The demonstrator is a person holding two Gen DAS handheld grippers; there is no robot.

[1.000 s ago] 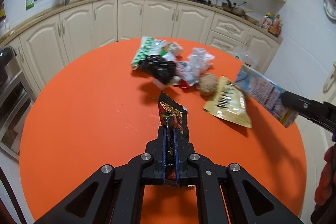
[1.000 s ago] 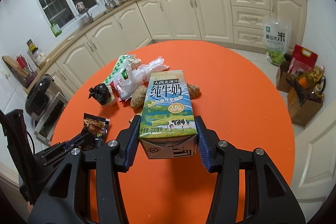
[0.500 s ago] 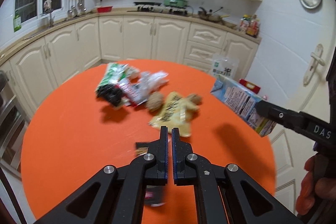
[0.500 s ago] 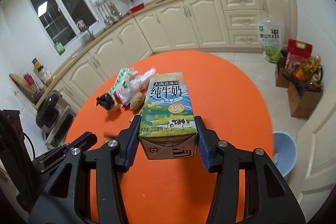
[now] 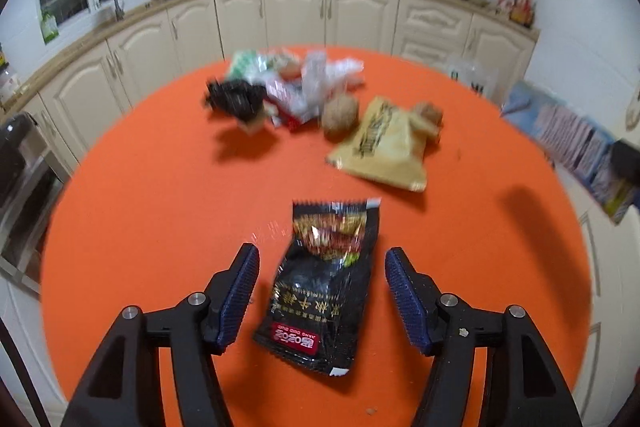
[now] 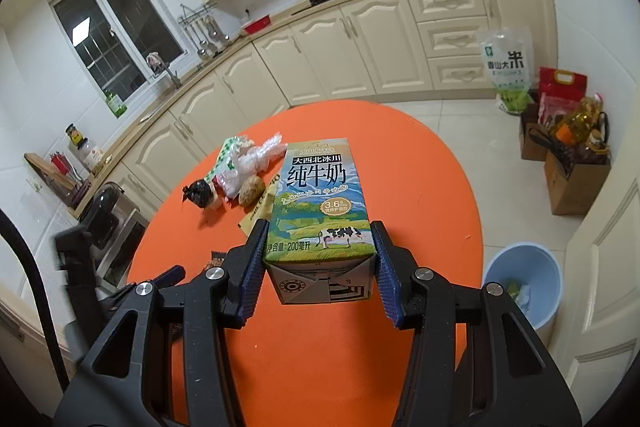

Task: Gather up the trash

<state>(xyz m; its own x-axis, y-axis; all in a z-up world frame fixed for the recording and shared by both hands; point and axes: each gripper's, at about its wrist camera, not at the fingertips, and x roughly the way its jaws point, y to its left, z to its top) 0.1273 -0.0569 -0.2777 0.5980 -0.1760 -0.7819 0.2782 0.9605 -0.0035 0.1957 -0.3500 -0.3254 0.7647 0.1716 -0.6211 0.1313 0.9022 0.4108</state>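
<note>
My left gripper (image 5: 322,269) is open above the orange round table (image 5: 160,211). A black snack wrapper (image 5: 326,285) lies flat on the table between its fingers. My right gripper (image 6: 318,259) is shut on a milk carton (image 6: 320,203) and holds it above the table; the carton also shows blurred at the right of the left wrist view (image 5: 576,143). A yellow bag (image 5: 384,147), a brown ball (image 5: 340,111), a black bag (image 5: 236,99) and crumpled plastic wrappers (image 5: 316,83) lie farther back on the table.
A blue trash bin (image 6: 524,283) stands on the floor to the right of the table, with some litter inside. Paper bags with groceries (image 6: 572,163) and a rice sack (image 6: 506,67) stand by the cream cabinets (image 6: 360,43). A white door (image 6: 608,267) is at far right.
My left gripper has opened and the black wrapper it held now lies flat on the table. My right gripper has risen and drawn back with the carton; the blue bin has come into view.
</note>
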